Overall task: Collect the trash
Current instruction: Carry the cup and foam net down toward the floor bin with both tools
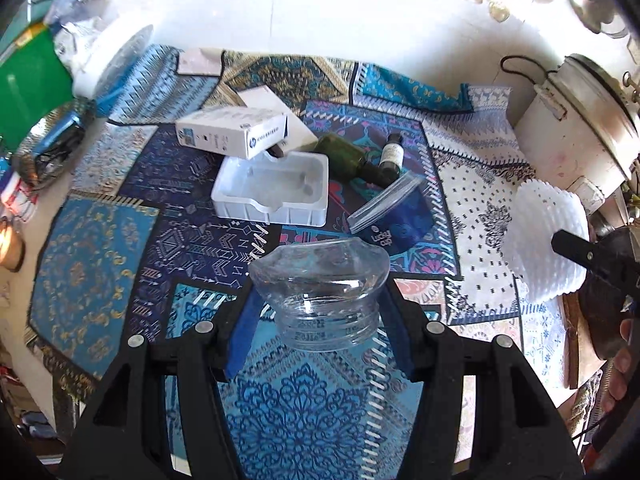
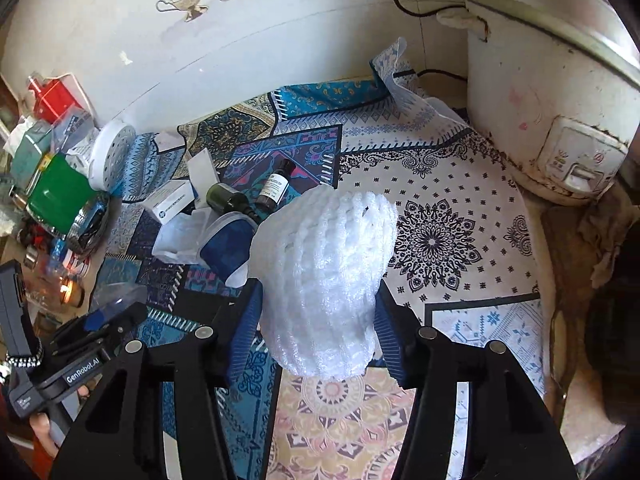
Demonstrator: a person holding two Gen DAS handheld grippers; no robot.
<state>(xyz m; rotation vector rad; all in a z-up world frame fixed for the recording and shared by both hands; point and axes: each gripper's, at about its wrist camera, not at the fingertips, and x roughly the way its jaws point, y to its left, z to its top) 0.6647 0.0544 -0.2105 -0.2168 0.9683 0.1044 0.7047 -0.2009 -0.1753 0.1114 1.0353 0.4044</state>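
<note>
Left wrist: left hand-held gripper (image 1: 320,312) clamps clear crushed plastic cup (image 1: 320,280); right hand-held gripper (image 2: 318,320) squeezes white foam netting (image 2: 324,280).

A patterned blue cloth (image 1: 100,264) covers the counter (image 1: 280,8). On it lie a white plastic tray (image 1: 272,192), a white carton (image 1: 232,130), two dark bottles (image 1: 390,156) and a zip pouch (image 1: 394,212).

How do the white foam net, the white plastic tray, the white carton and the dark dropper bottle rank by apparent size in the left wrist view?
1. white plastic tray
2. white carton and white foam net: look alike, so unranked; the net is also partly hidden.
3. dark dropper bottle
</note>
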